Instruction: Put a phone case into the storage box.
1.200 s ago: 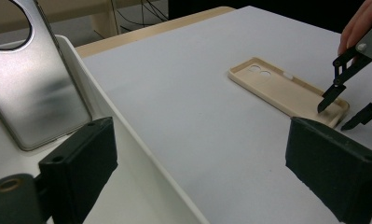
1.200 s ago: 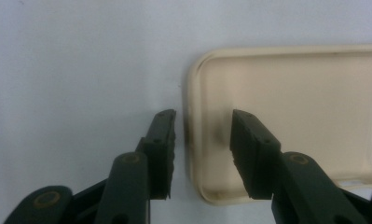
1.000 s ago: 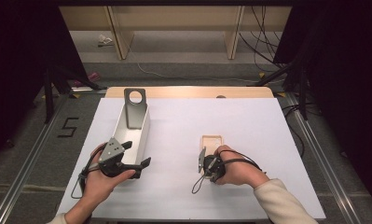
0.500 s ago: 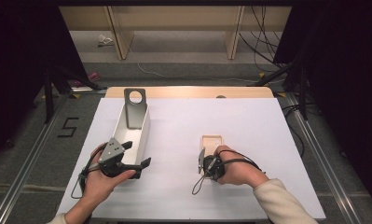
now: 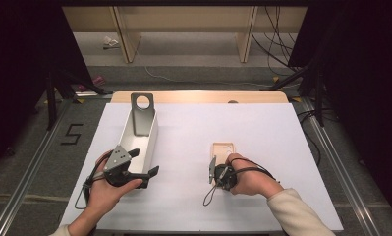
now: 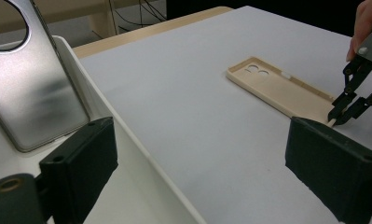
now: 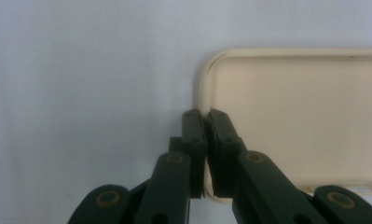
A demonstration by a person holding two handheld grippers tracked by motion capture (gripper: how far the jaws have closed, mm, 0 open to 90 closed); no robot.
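Closing just now, right gripper [image 7: 206, 121] fingers pinch the phone case [image 7: 295, 121] rim; lift gently, level. Left gripper [image 6: 211, 154] fingers released.

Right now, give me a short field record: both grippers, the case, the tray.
right gripper: jaws just closed, pinching the side rim of the beige phone case
phone case: flat on the white table, hollow side up
left gripper: open, straddling the wall of the white tray
tray contents: silver phone leaning upright
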